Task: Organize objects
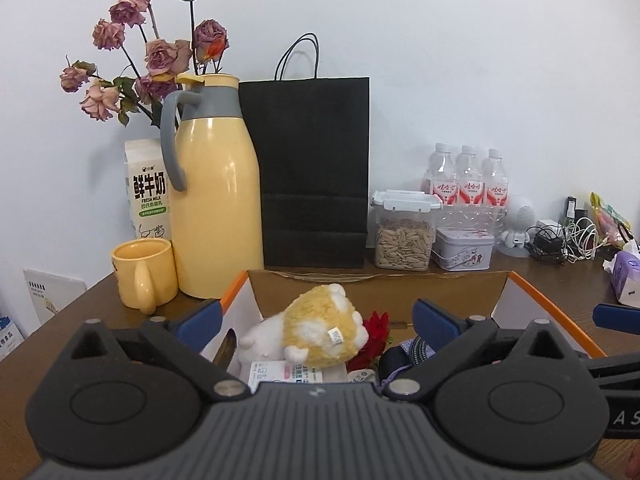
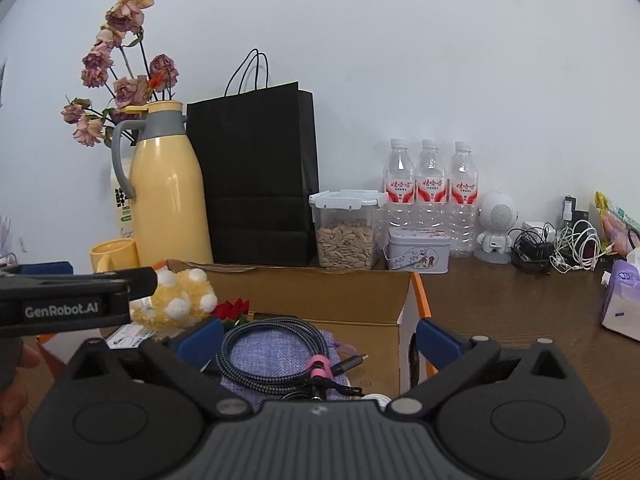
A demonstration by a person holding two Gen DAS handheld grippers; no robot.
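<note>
An open cardboard box [image 1: 520, 280] with orange edges stands on the brown table. Inside lie a yellow-and-white plush toy [image 1: 320, 324], a red flower [image 1: 376, 336], a white packet [image 1: 288, 374] and a purple pouch [image 1: 416, 346]. My left gripper [image 1: 318, 320] hovers open over the box, and the plush lies below it, untouched by its pads. In the right wrist view a coiled braided cable [image 2: 264, 356] rests on the purple pouch [image 2: 280, 344] inside the box [image 2: 360, 300]. My right gripper [image 2: 320, 338] is open above them, holding nothing.
Behind the box stand a yellow thermos [image 1: 216, 200], a yellow mug [image 1: 144, 272], a milk carton [image 1: 148, 192], dried roses [image 1: 160, 56] and a black paper bag [image 1: 312, 168]. A seed container [image 2: 346, 232], tin [image 2: 416, 252], water bottles [image 2: 430, 188], robot figure [image 2: 496, 224], cables [image 2: 560, 244] and tissues [image 2: 620, 300] lie to the right.
</note>
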